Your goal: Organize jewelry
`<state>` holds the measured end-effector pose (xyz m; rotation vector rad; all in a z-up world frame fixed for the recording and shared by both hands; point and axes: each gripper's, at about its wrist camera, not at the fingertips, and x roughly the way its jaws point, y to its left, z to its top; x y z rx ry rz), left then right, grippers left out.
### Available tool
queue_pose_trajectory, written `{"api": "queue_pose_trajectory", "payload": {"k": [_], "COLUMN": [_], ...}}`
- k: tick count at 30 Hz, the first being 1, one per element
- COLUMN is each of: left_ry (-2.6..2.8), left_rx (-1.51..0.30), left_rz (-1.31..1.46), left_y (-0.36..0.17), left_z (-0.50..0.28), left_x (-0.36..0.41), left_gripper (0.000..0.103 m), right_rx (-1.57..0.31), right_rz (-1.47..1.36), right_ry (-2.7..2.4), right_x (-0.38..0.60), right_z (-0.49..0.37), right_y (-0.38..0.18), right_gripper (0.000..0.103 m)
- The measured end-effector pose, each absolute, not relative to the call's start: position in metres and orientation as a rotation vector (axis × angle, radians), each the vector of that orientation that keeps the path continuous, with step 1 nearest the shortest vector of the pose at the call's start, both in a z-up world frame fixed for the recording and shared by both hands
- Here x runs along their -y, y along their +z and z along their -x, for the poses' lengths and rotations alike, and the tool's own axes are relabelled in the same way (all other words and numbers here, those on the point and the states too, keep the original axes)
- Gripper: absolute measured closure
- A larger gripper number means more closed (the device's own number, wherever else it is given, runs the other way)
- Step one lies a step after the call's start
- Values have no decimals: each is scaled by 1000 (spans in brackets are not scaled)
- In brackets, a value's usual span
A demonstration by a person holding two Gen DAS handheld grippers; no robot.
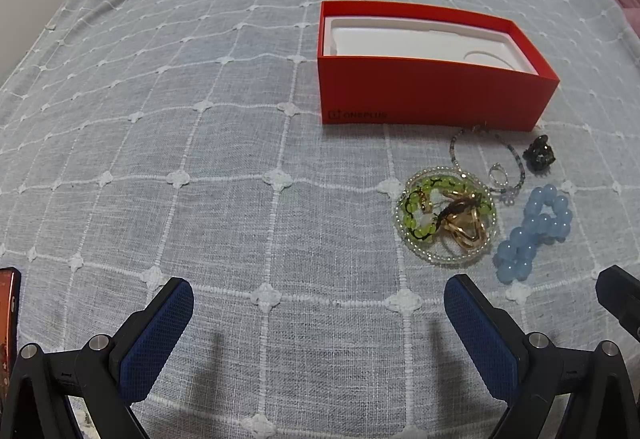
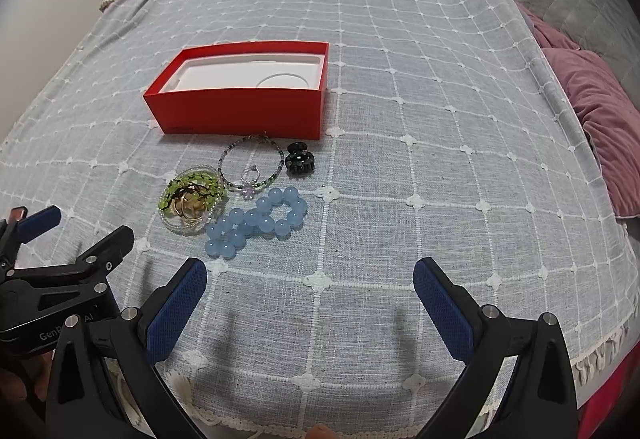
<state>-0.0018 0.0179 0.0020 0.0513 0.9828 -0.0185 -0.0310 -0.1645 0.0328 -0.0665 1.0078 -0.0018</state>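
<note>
Both the left gripper [image 1: 318,293] and right gripper [image 2: 310,275] are hovering wide open and empty, jewelry pile [image 2: 236,199] and red box [image 2: 240,107] lying ahead.

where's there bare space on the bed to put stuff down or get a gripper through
Bare cloth lies right of the red box and hair clip, out to the pink pillow. Also bare left of the box and between both open grippers, left and right. Crowded: the strip before the box, where blue beads, green bracelet pile and ring bunch.
</note>
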Motion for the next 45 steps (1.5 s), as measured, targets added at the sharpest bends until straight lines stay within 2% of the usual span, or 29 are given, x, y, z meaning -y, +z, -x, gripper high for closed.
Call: {"api": "queue_pose_trajectory", "payload": {"k": [21, 31, 45], "left_ry": [-19, -49, -146], "left_rx": [-977, -920, -971], "left_rz": [-61, -94, -90], "left_y": [0, -1, -11], "left_z": [4, 7, 7], "left_x": [-18, -19, -16], "left_gripper": [0, 0, 0], "right_rx": [-1009, -993, -1022], "right_rz": [63, 72, 68], "right_ry": [-12, -22, 19], "right_x": [167, 173, 173], "right_z": [30, 31, 33], "right_y": [33, 36, 26], "right_gripper": [0, 0, 0]}}
